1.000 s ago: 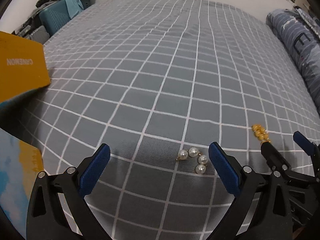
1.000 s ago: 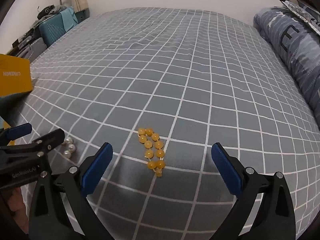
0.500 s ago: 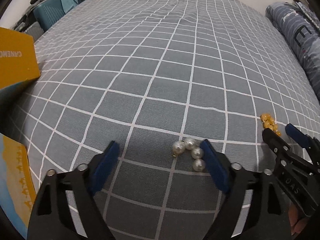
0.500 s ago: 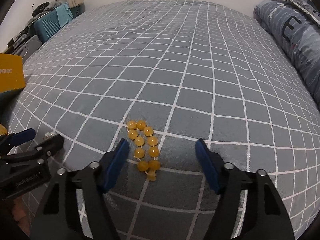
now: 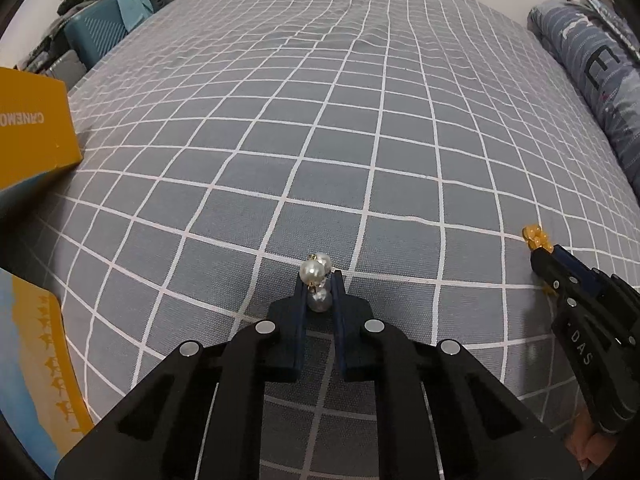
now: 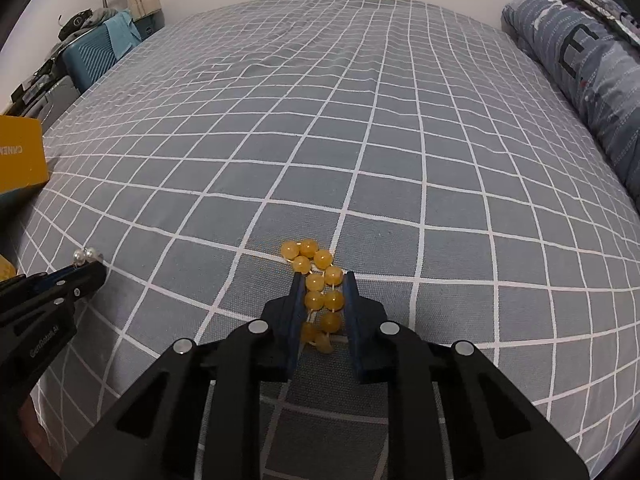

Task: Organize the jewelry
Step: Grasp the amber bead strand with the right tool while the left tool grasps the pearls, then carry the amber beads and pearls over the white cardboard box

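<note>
Both grippers were wide open a second ago. Now the left gripper is pinched on the pearl piece and the right gripper squeezes the yellow bead bracelet. Both pieces look like they're still on the checked bedsheet, hard to say.

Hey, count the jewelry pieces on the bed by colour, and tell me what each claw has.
White pearl pieces: 1, the pearls, pinched in the left claw.
Yellow bead pieces: 1, the beads, pinched in the right claw.
Total: 2 pieces, both resting on the bed.
</note>
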Available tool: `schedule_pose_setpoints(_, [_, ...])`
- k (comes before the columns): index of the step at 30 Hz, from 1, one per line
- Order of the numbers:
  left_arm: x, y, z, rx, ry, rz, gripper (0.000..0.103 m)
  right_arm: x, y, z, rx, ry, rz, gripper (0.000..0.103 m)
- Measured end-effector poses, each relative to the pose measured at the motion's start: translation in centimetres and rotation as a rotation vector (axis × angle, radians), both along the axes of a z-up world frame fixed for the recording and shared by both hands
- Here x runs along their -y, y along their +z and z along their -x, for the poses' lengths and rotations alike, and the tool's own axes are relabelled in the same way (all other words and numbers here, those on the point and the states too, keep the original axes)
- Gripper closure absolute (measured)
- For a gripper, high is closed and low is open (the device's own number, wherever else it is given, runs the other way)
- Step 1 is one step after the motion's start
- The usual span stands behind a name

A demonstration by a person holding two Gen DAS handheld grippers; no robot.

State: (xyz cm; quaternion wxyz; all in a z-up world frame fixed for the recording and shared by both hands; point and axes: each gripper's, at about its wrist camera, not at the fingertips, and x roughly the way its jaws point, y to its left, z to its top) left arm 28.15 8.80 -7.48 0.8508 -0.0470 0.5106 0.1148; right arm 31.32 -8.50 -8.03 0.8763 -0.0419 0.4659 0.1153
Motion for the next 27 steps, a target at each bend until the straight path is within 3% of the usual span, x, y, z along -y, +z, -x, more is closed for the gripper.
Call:
schedule_pose_setpoints(14, [-0.2, 1.0, 0.5, 0.019, -0.006, -0.003, 0.092, 0.1, 0.8, 0.2, 0.003, -0.015, -0.003, 0.085])
schedule_pose_setpoints(27, [-0.2, 4.5, 3.0, 0.065, -0.019, 0.012, 0.092, -0.5, 3.2, 1.8, 0.035, -0.016, 0.002, 0.085])
